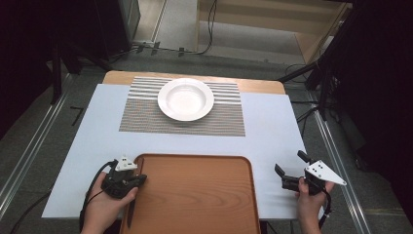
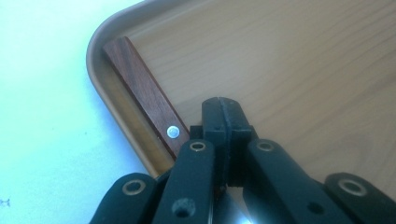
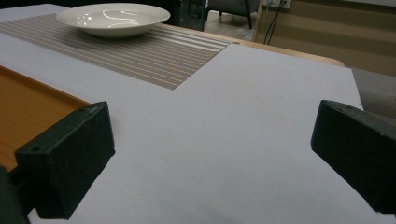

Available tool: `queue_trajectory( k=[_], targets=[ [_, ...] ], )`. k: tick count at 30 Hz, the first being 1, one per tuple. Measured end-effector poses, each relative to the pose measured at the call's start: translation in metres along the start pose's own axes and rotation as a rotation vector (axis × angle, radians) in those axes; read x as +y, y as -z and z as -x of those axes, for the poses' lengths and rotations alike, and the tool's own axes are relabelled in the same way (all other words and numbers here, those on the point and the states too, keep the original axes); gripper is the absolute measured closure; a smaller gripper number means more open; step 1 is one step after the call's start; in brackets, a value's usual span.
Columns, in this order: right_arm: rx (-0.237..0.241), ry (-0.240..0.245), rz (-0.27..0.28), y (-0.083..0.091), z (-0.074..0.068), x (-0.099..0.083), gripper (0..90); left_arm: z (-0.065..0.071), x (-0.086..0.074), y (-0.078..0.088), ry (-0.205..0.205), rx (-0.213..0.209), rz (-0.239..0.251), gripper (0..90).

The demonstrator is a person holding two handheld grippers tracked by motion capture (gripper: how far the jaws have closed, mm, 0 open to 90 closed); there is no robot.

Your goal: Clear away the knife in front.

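Observation:
A knife with a reddish wooden handle (image 2: 144, 93) lies along the left inner edge of a brown wooden tray (image 1: 195, 195). In the high view the knife (image 1: 130, 212) runs down that edge. My left gripper (image 1: 142, 179) hovers over it with its jaws pressed together; in the left gripper view the gripper (image 2: 224, 112) has its shut tips just right of the handle, which passes beneath them. My right gripper (image 1: 290, 162) is held above the white table cover to the right of the tray; in the right gripper view the gripper (image 3: 212, 154) has its jaws wide apart with nothing between them.
A white deep plate (image 1: 185, 99) sits on a striped placemat (image 1: 146, 117) at the far middle of the table. The tray (image 3: 23, 107) reaches the table's near edge. Dark stands and cables flank the table on both sides.

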State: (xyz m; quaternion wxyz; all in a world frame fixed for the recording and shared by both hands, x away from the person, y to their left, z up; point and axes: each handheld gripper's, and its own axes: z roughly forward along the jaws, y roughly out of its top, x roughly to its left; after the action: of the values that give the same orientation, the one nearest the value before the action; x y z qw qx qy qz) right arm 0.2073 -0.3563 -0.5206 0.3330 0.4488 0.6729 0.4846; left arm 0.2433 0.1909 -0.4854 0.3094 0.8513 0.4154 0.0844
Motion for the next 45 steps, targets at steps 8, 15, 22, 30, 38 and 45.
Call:
queue_trajectory(
  k=[8,15,22,30,38,45],
  targets=[
    [0.0,0.0,0.0,0.0,0.0,0.0,0.0,0.0,0.005,0.009,-0.003,-0.054,0.108,71.6],
    [0.0,0.0,0.0,0.0,0.0,0.0,0.0,-0.003,0.01,0.021,-0.005,-0.034,0.259,11.3],
    [-0.001,0.0,-0.001,0.0,0.0,0.0,0.0,-0.019,0.008,0.033,-0.006,-0.065,0.392,0.0],
    [-0.002,0.002,-0.001,0.0,0.0,0.0,0.0,-0.032,0.004,0.041,-0.035,0.0,0.434,0.0],
    [-0.008,-0.001,0.002,0.001,-0.001,0.0,0.0,-0.049,-0.004,0.05,-0.009,0.04,0.476,0.0],
    [-0.008,-0.009,0.009,0.002,0.0,0.0,0.0,-0.063,-0.012,0.056,0.003,0.076,0.491,0.0]
  ],
)
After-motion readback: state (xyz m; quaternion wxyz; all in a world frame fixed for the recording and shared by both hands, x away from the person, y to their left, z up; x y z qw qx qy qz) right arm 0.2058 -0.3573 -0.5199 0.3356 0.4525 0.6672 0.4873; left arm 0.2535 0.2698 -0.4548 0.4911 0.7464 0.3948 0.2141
